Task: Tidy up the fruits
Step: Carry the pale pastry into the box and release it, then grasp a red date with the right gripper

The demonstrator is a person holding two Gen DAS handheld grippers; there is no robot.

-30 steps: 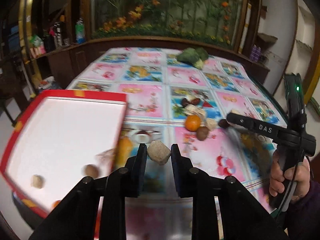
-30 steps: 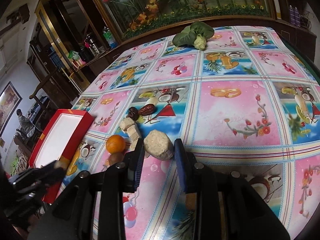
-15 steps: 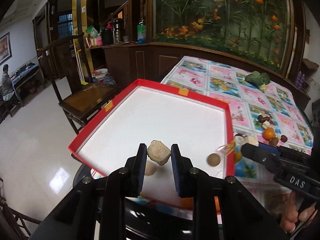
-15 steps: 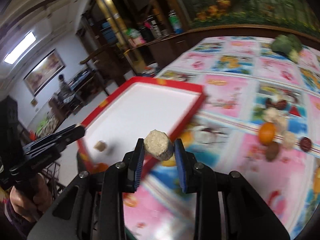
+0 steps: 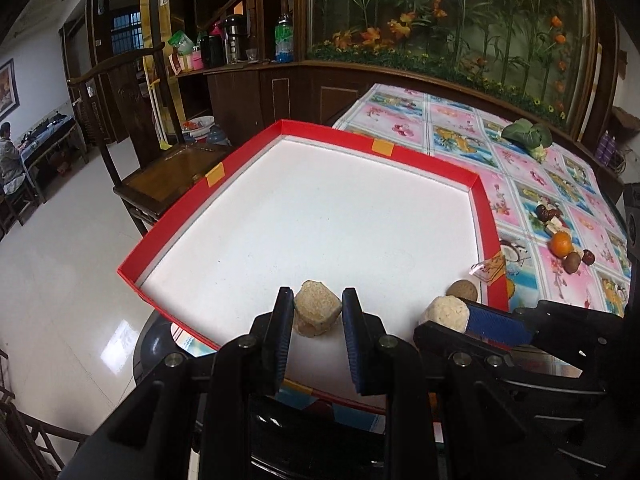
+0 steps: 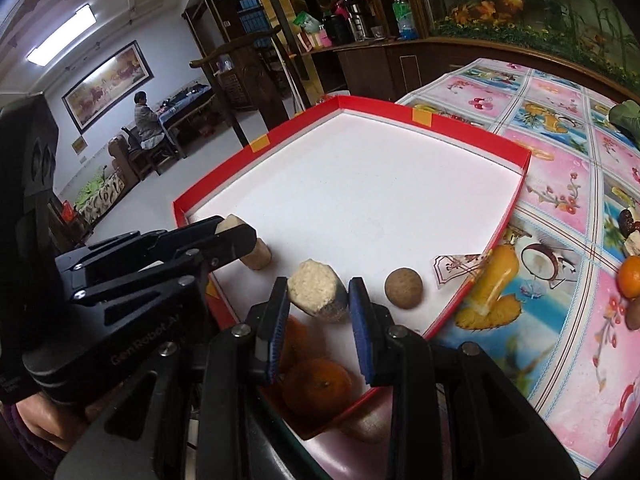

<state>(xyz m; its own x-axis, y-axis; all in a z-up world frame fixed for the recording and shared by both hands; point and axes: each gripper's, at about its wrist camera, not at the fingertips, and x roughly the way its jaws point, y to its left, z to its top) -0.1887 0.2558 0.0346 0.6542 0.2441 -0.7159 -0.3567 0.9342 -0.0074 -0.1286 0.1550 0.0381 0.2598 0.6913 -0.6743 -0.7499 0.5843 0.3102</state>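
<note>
Both tongs (image 5: 316,312) now over tray (image 5: 180,224)

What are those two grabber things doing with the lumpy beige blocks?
A person holds a gripper in each hand and is sorting food into the red tray. The left gripper pinches one beige block and the right gripper pinches another, both over the tray's near end. A round brown fruit, two oranges and one more beige piece already lie inside. An orange and other bits wait on the tablecloth.
</note>
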